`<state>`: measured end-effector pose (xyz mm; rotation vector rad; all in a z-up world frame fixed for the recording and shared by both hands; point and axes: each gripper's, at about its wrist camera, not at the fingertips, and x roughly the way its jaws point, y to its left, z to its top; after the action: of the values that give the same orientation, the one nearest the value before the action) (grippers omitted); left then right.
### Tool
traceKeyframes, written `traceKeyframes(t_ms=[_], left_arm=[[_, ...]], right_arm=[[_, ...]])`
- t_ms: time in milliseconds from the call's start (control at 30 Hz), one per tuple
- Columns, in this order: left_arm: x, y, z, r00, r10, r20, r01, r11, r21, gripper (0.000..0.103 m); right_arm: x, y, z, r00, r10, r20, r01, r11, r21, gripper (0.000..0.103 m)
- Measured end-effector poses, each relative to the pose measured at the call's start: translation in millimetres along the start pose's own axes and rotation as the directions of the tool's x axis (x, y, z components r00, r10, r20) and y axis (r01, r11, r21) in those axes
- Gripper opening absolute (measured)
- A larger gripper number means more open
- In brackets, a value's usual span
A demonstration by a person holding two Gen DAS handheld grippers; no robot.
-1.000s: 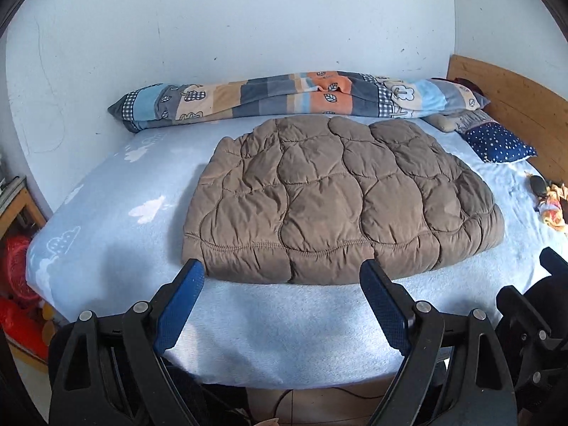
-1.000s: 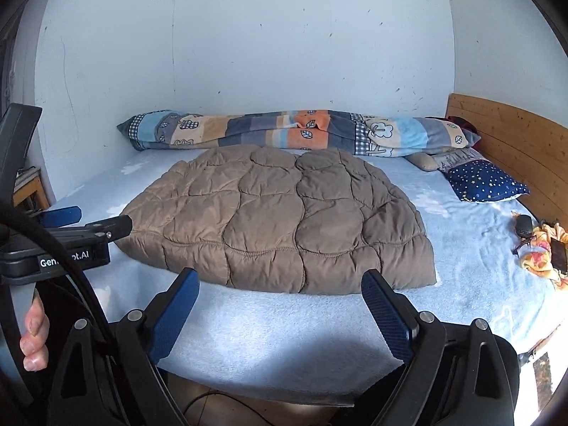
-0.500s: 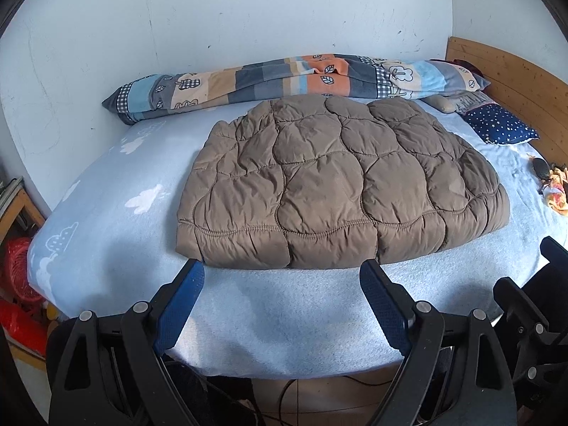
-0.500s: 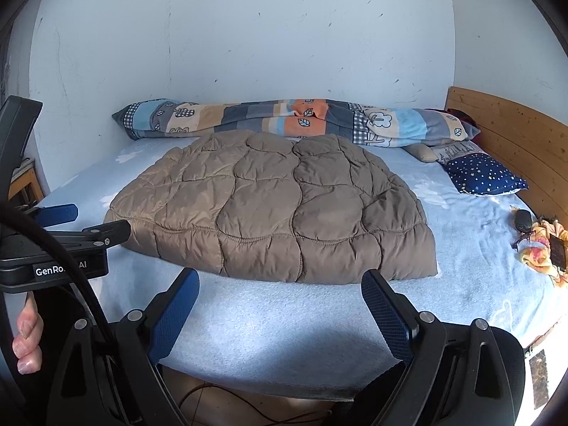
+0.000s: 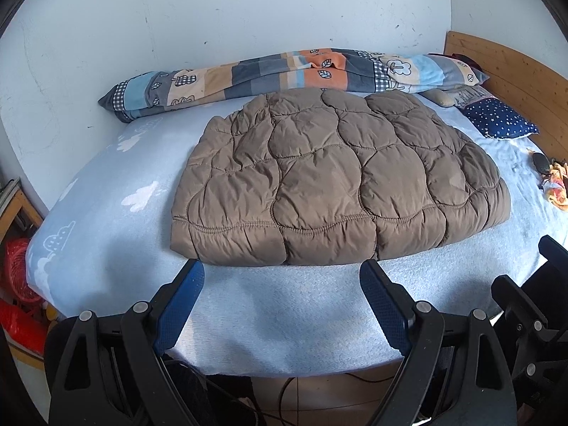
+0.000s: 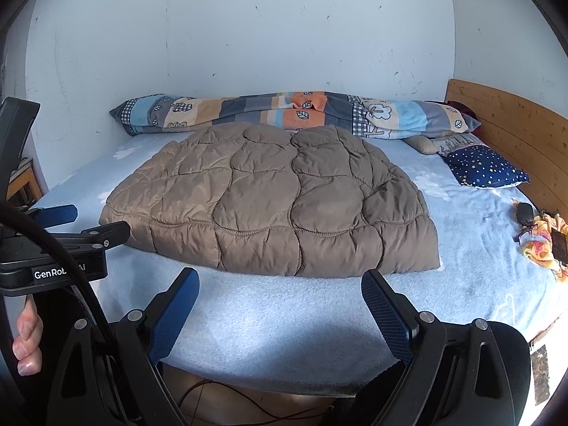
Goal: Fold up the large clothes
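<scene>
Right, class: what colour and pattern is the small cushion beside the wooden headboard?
The small cushion is dark navy with small white stars or dots, clearest in the right wrist view.

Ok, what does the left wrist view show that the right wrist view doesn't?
Only the left wrist view: red items on the floor past the bed's left edge, and the left gripper head-on, jaws open and empty.

Only the right wrist view: fingertips of the person's hand at the left edge, and the right gripper, open and empty.

Both: the brown quilted jacket lying flat on the blue bed sheet, the patchwork blanket along the wall, the starry navy pillow and the wooden headboard.
</scene>
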<state>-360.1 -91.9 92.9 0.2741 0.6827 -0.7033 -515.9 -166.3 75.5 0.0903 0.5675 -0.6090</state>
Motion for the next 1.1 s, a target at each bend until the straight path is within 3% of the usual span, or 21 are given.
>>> traceKeyframes(t_ms=[400,600,1100], left_arm=[[18.0,-0.2,-1.2,0.995,-0.001,-0.097,0.003,1.0,0.018,0.089],[15.8,4.2,1.1,0.996,-0.029,-0.087,0.028,1.0,-0.005,0.089],[12.6,-1.1,1.3,0.997,0.026,-0.069,-0.024,0.999,0.03,0.089]], right_arm=[[3.8,-2.8,-0.9,1.0,0.004,-0.015,-0.004,1.0,0.012,0.095],[5.2,-4.5,-1.3,1.0,0.004,-0.021,-0.004,1.0,0.017,0.095],[5.8,-7.0,-2.1,1.0,0.001,-0.023,0.0,1.0,0.028,0.095]])
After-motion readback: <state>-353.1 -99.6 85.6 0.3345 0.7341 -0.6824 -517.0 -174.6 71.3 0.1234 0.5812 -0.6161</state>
